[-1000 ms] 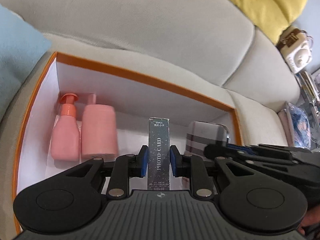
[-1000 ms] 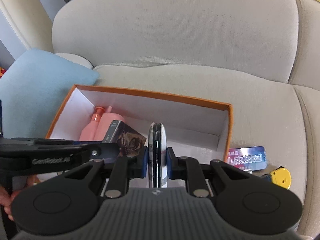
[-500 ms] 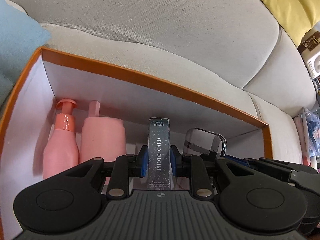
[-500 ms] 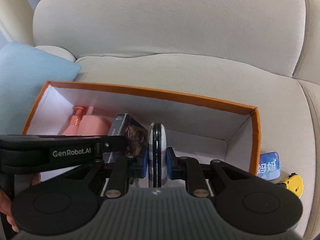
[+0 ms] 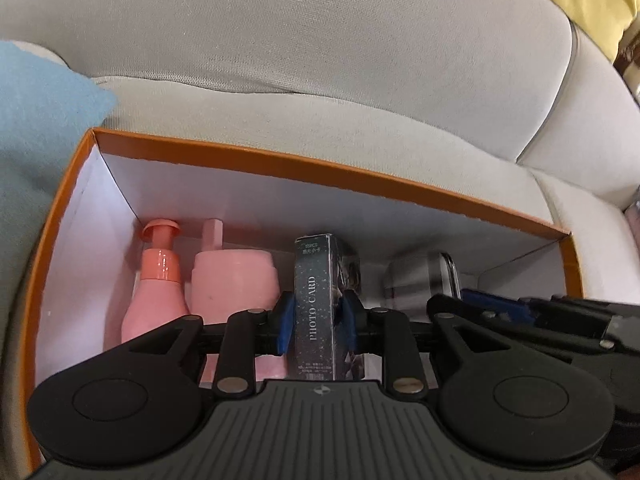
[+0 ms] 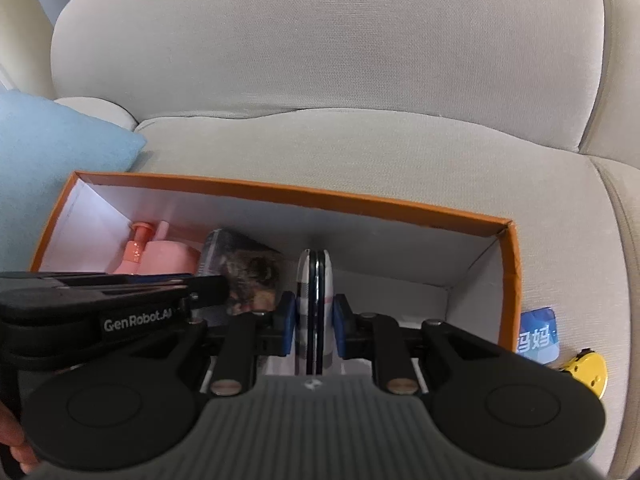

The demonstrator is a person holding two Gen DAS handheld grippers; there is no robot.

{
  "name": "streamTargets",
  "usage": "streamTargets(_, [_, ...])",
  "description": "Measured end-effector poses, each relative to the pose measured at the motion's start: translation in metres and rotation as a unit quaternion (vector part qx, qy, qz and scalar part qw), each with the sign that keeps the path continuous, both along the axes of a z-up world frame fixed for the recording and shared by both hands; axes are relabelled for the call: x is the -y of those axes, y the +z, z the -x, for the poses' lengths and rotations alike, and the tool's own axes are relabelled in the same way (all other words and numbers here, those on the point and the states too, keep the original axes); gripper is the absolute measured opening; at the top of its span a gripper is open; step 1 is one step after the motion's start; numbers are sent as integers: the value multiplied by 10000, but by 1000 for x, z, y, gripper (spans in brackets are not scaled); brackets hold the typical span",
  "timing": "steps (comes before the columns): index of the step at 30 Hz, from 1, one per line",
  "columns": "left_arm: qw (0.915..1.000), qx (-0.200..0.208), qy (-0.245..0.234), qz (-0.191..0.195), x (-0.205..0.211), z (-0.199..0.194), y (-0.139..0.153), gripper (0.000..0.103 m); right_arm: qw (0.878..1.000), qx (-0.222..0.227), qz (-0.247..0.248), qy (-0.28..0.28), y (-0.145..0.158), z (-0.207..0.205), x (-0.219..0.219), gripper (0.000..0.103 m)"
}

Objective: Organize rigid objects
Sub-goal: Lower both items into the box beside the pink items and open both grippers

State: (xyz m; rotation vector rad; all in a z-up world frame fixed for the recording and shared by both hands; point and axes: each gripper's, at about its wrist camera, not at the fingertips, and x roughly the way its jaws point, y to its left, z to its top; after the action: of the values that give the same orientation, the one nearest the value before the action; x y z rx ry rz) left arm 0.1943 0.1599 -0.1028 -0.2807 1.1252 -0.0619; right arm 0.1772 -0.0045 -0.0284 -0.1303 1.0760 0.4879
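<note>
The left tongs (image 5: pixel 315 322) are clamping a dark card box (image 5: pixel 316 304) lettered "PHOTO CARD", blue pads pressing on both of its narrow sides. The box is standing upright inside the orange box (image 5: pixel 304 168), which is sitting on the beige sofa (image 5: pixel 320 60). To the left of the card box, a pink pump bottle (image 5: pixel 156 292) and a wider pink bottle (image 5: pixel 234 280) are lying side by side against the white interior, near the left wall.

The right tongs (image 6: pixel 315 324) are gripping a flat plaid case (image 6: pixel 315 308) edge-on, blue pads bearing on its two faces. The case is being held within the orange box, right of the card box; whether it is touching the floor of the box cannot be told. In the left wrist view the same case (image 5: pixel 420 284) is appearing blurred just right of the card box.

A light blue cushion (image 6: pixel 48 152) is resting against the orange box's left end. Outside the right wall, a blue packet (image 6: pixel 538 334) and a yellow object (image 6: pixel 588 372) are lying on the sofa seat.
</note>
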Motion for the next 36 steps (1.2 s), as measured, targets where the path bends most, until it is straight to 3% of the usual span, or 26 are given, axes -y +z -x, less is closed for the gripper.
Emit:
streamTargets(5, [9997, 57, 79, -240, 7, 4, 4, 36, 9999, -55, -26, -99, 0, -2, 4, 19])
streamTargets(9, [9994, 217, 0, -274, 8, 12, 14, 48, 9999, -26, 101, -119, -1, -1, 5, 17])
streamTargets(14, [9993, 380, 3, -55, 2, 20, 22, 48, 9997, -63, 223, 40, -5, -1, 2, 18])
streamTargets(19, [9986, 469, -148, 171, -5, 32, 33, 32, 9992, -65, 281, 289, -3, 0, 5, 19])
streamTargets(22, [9989, 331, -307, 154, -3, 39, 33, 32, 9976, -60, 364, 593, -1, 1, 6, 20])
streamTargets(25, [9989, 83, -442, 108, 3, 44, 25, 32, 9939, -97, 534, 957, -1, 3, 6, 29])
streamTargets(30, [9983, -421, -275, 304, 2, 45, 5, 32, 9814, -308, 872, 1682, -10, 13, 1, 33])
streamTargets(33, [9977, -554, -201, 343, 2, 43, -2, 32, 9669, -287, 1220, 2225, -17, 22, -4, 44])
streamTargets(36, [9975, -674, -84, 215, 1, 39, -6, 32, 9434, -158, 1735, 2823, -24, 31, -10, 48])
